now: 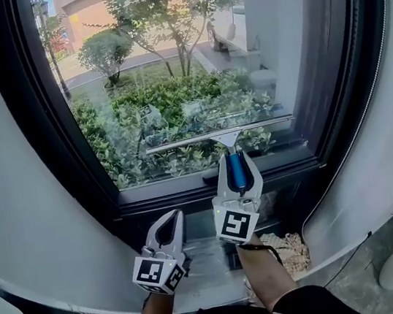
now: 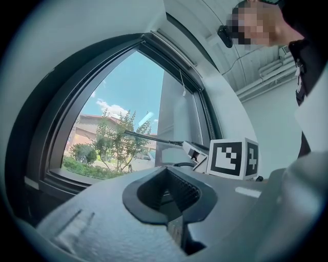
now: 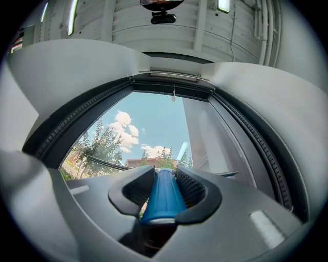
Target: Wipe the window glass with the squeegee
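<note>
Squeegee (image 1: 228, 139) on window glass (image 1: 168, 68), above R gripper (image 1: 235, 165); L gripper (image 1: 169, 219) lower-left.

Crumpled beige cloth (image 1: 289, 250) at lower right, green shrubs (image 1: 172, 93) outside (parked car (image 1: 226, 26) beyond), leafy tree (image 1: 172, 1)

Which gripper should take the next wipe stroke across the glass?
Right. The right gripper is shut on the squeegee by its blue handle, blade level across the lower window glass. The left gripper sits lower, near the sill, jaws together and empty; it would probably need a handover first.
</note>
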`<state>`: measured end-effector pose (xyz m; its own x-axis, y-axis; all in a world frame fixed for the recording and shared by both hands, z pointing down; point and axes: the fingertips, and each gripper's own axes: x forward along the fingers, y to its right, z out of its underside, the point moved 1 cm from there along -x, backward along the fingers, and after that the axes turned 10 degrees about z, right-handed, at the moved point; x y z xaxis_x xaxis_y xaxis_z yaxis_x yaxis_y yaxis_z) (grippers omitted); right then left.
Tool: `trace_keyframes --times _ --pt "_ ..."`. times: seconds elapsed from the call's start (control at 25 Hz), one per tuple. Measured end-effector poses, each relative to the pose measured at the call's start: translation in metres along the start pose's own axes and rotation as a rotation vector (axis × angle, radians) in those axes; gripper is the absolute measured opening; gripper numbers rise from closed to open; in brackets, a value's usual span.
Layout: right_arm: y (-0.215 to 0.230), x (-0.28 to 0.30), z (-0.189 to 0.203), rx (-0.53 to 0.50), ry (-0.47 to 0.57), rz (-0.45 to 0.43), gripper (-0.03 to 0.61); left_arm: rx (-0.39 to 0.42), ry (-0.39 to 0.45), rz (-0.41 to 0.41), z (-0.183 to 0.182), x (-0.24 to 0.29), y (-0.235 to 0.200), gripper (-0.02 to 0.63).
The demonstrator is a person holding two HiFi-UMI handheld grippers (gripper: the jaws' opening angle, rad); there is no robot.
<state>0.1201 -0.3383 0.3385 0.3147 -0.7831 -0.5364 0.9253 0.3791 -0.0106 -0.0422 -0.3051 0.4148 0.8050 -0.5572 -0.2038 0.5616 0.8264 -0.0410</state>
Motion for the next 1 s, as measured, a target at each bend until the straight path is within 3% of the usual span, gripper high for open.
trace_keyframes --times 0.8,1.0 --pt "-0.002 -0.018 0.031 -0.04 -0.091 -0.03 0.129 -0.033 0.016 -0.005 0.004 -0.004 0.002 -0.001" --pt "-0.001 -0.02 0.029 -0.024 -0.107 -0.026 0.129 -0.003 -0.001 -0.006 0.002 -0.004 0.007 -0.001"
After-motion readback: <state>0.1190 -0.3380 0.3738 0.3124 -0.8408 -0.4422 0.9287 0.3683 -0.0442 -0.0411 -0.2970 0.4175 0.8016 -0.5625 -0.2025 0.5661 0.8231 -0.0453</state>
